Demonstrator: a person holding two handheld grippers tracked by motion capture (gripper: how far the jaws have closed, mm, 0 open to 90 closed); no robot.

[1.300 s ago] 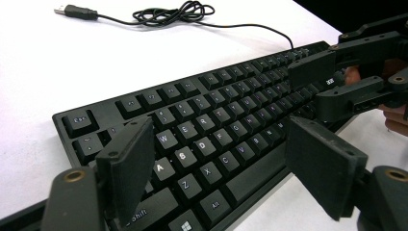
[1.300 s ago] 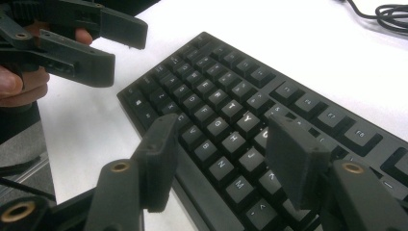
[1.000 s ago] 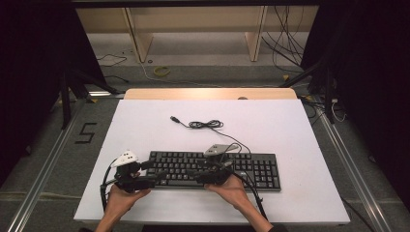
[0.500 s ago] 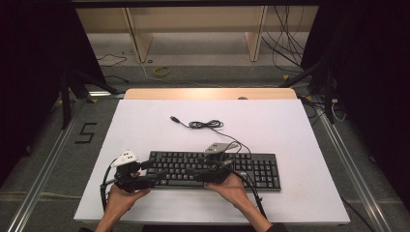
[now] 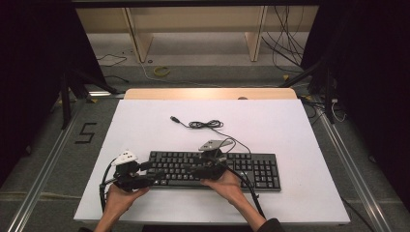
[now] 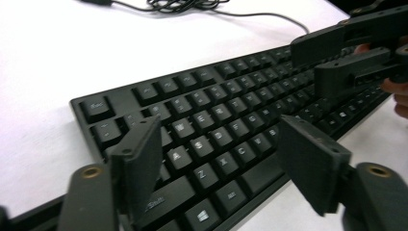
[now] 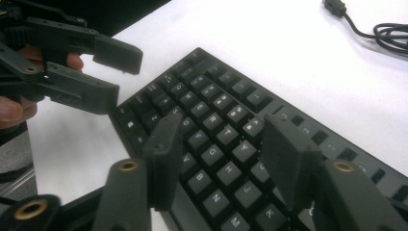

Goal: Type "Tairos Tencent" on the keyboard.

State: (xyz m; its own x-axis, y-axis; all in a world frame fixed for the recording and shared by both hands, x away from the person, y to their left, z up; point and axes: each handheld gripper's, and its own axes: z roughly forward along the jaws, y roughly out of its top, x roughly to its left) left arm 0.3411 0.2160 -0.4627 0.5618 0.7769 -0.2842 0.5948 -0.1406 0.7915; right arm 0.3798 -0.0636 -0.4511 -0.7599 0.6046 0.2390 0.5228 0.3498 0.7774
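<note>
Between the two black jaws of the left gripper [image 6: 219,163], which stand wide apart and hold nothing, lie the letter keys at the left end of a black keyboard [image 6: 226,120]; the jaws hover just above the key tops. The right gripper [image 7: 221,154] is likewise spread open and empty, poised over the middle letter keys. From the high view, the left gripper [image 5: 145,175] sits at the keyboard's [image 5: 251,169] left end and the right gripper [image 5: 205,166] near its centre, each carried by a hand [image 5: 121,200] reaching in from the near edge. The keyboard rests flat near the front of the white worktop [image 5: 290,125], its long side parallel to that edge. Its cable [image 5: 205,124] runs back to a loose coil, ending in an unplugged connector [image 5: 174,118].

The step in hand appears to be either gripping or pressing the keyboard. To do it well, each gripper should likely settle squarely over its target, one jaw either side of the body, and both should close evenly so the board does not skew or slide.
</note>
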